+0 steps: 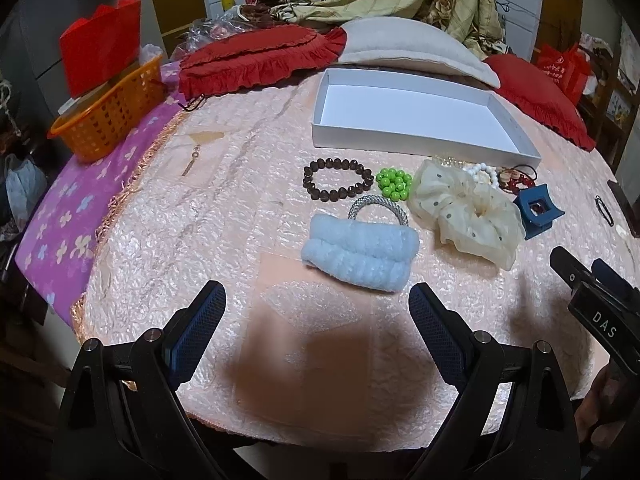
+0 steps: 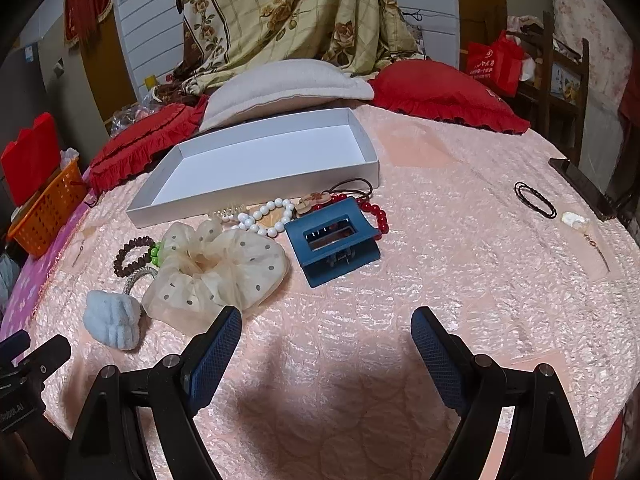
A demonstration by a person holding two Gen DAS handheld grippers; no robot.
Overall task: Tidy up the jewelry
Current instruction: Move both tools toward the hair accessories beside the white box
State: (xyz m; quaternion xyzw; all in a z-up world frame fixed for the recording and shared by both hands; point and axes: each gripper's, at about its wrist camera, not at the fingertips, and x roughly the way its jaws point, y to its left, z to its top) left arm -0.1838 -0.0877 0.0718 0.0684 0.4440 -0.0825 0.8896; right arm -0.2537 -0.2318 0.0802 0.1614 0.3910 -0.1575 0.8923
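I hold both grippers low over the near edge of the bed (image 1: 224,216), the pink cover under them.

My left gripper (image 1: 316,320) is spread wide and grips nothing; its fingers (image 1: 200,332) touch only air above the cover. Just beyond them lies the blue scrunchie (image 1: 360,256), centred between the tips, with a silver band (image 1: 378,206) tucked behind it. Farther back sit the brown bracelet (image 1: 336,180) and the green beads (image 1: 394,184), side by side and close to touching.

To the right of those lies the cream scrunchie (image 2: 216,268), just beyond the left finger (image 2: 214,352) of my right gripper (image 2: 326,340). That gripper is also fully parted and empty. The blue clip (image 2: 332,240) rests ahead of its gap, a little left of centre and well apart from the tips. Behind the clip, white pearls (image 2: 260,216) and red beads (image 2: 376,212) crowd against the front wall of the white box (image 2: 256,196), which lies open toward the pillows at the far edge.

Far right, near the bed's right edge, lies a black hair tie (image 2: 534,200), alone.
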